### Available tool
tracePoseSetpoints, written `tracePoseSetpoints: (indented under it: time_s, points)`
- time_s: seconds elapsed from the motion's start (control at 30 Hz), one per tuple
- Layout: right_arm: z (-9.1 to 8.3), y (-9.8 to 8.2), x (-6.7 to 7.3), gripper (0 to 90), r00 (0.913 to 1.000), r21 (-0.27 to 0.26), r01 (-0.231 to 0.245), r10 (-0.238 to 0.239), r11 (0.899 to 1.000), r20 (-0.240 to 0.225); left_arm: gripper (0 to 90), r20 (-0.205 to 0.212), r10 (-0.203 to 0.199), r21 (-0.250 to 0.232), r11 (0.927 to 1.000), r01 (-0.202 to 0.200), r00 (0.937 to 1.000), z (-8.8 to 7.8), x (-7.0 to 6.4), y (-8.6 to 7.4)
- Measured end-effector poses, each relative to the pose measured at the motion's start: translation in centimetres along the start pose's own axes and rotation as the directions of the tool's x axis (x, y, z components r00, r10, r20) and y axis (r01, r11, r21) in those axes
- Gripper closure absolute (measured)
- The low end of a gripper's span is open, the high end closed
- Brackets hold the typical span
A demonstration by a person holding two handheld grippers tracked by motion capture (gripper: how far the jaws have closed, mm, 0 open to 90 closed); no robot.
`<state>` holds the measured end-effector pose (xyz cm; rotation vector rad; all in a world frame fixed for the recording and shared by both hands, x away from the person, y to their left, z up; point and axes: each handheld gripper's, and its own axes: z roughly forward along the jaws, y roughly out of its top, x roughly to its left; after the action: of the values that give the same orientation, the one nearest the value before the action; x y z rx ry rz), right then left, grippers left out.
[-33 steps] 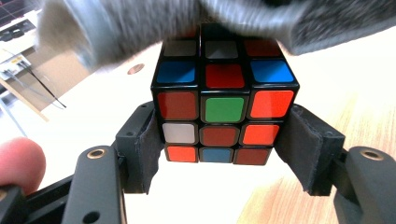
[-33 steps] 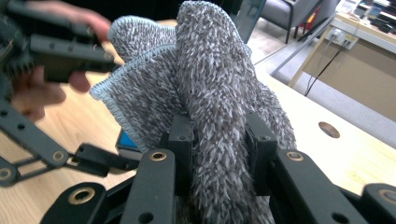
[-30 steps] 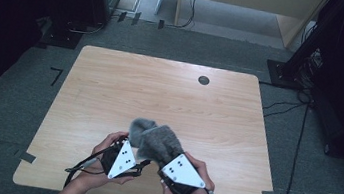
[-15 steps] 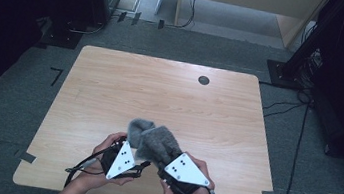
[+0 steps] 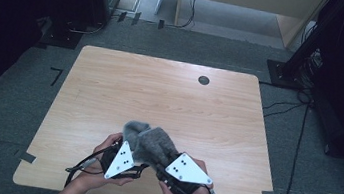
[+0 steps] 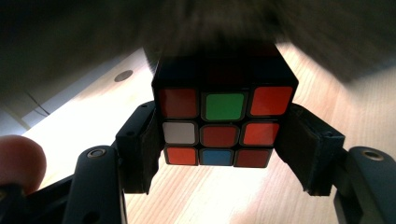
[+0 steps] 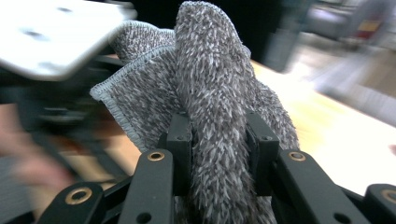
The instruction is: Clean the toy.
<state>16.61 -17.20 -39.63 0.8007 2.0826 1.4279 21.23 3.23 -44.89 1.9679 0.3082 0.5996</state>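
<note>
Grey fuzzy microfibre cloth pinched in the right gripper, draped over the Rubik's cube clamped in the left gripper near the table's six o'clock edge; wiping seemingly underway, unfinished.

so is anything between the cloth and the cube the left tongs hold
Nothing visible. The left tongs clamp the cube, and the grey cloth, pinched in the right tongs, already drapes over its top.
</note>
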Motion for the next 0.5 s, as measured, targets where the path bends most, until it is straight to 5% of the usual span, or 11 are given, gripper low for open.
tracePoseSetpoints:
  time_s: [0.13, 0.2, 0.3, 0.37, 0.5]
  points:
    - [0.3, -0.4, -0.4, 69.2, 0.9999, 0.013, -0.015, 0.015, 1.000, -0.004, 35.0, 0.010, -0.009, -0.009, 0.9999, 0.009, 0.9999, -0.2, 0.2, -0.1]
    - [0.0, -0.3, -1.0, 69.5, 0.9964, 0.029, -0.008, 0.006, 1.000, 0.084, 35.0, 0.011, -0.013, -0.014, 0.9998, 0.013, 0.9999, -0.2, 0.2, -0.1]
    - [-0.5, -0.4, -2.2, 69.5, 0.9890, 0.027, -0.066, 0.062, 0.997, 0.135, 35.0, 0.007, -0.010, -0.015, 0.9998, 0.010, 0.9999, -0.2, 0.2, -0.1]
    - [-0.7, -0.3, -2.4, 69.5, 0.9900, 0.005, -0.107, 0.106, 0.994, 0.092, 34.9, 0.000, 0.002, -0.002, 1.0000, -0.002, 1.0000, 0.0, 0.1, -0.2]
    - [0.0, 0.0, -0.4, 69.3, 0.9992, 0.014, -0.039, 0.039, 0.999, -0.011, 35.0, 0.014, -0.008, -0.011, 0.9999, 0.008, 0.9999, -0.1, 0.1, 0.0]
